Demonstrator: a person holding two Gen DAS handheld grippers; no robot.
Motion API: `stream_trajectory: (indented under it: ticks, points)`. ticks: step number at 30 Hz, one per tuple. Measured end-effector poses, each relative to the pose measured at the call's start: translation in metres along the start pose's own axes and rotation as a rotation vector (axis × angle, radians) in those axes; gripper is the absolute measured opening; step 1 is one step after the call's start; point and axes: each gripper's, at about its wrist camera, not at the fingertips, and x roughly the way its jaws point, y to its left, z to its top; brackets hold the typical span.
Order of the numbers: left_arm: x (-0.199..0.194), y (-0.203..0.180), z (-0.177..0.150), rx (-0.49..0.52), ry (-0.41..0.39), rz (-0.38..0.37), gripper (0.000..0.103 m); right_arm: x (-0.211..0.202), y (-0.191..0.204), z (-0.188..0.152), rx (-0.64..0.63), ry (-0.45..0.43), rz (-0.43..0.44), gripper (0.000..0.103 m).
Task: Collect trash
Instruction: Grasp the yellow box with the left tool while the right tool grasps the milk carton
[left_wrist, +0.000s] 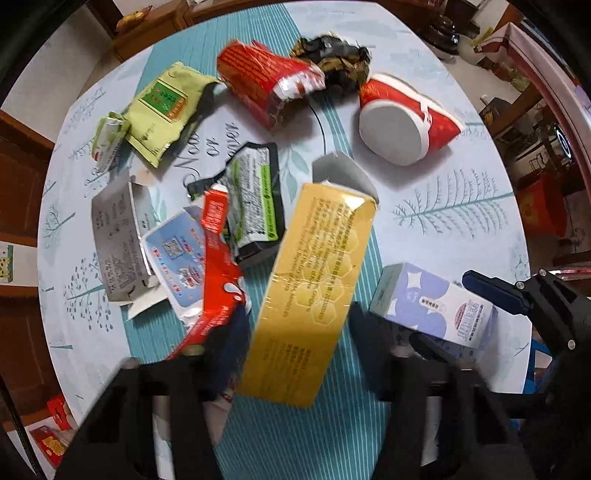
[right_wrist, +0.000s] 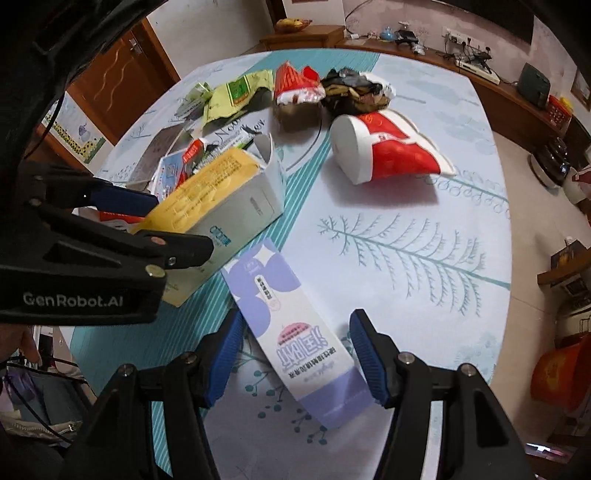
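A long yellow box (left_wrist: 314, 284) with an open grey flap lies between the fingers of my left gripper (left_wrist: 295, 343), tilted up off the table; the jaws stand wide on either side and whether they touch it is unclear. It also shows in the right wrist view (right_wrist: 214, 192). My right gripper (right_wrist: 295, 354) is open around a white and purple box (right_wrist: 291, 332) lying flat on the table, pads apart from its sides. That box also shows in the left wrist view (left_wrist: 432, 306).
On the patterned tablecloth (left_wrist: 443, 206) lie a crushed red paper cup (left_wrist: 406, 122), a red wrapper (left_wrist: 269, 81), a black crumpled wrapper (left_wrist: 332, 59), a green pouch (left_wrist: 162, 110), a black packet (left_wrist: 255, 206), a grey carton (left_wrist: 118, 240) and a red-blue wrapper (left_wrist: 199, 266).
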Motion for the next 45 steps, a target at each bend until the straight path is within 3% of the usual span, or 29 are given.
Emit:
stream_trajectory:
  ticks: [4, 12, 23, 36, 45]
  points:
    - [-0.001, -0.011, -0.001, 0.017, -0.026, 0.023, 0.043, 0.0, -0.007, -0.003, 0.05, 0.015, 0.019, 0.041]
    - [-0.016, -0.007, -0.022, -0.024, -0.053, 0.016, 0.043, -0.015, -0.018, -0.017, 0.174, -0.008, 0.09, 0.037]
    - [-0.077, 0.021, -0.074, -0.039, -0.153, -0.056, 0.043, -0.054, -0.003, -0.039, 0.299, -0.098, 0.101, 0.037]
    - [-0.156, 0.094, -0.179, 0.02, -0.367, -0.141, 0.043, -0.111, 0.087, -0.074, 0.391, -0.262, 0.04, 0.036]
    - [-0.175, 0.153, -0.268, 0.046, -0.437, -0.163, 0.043, -0.132, 0.183, -0.119, 0.441, -0.328, -0.006, 0.036]
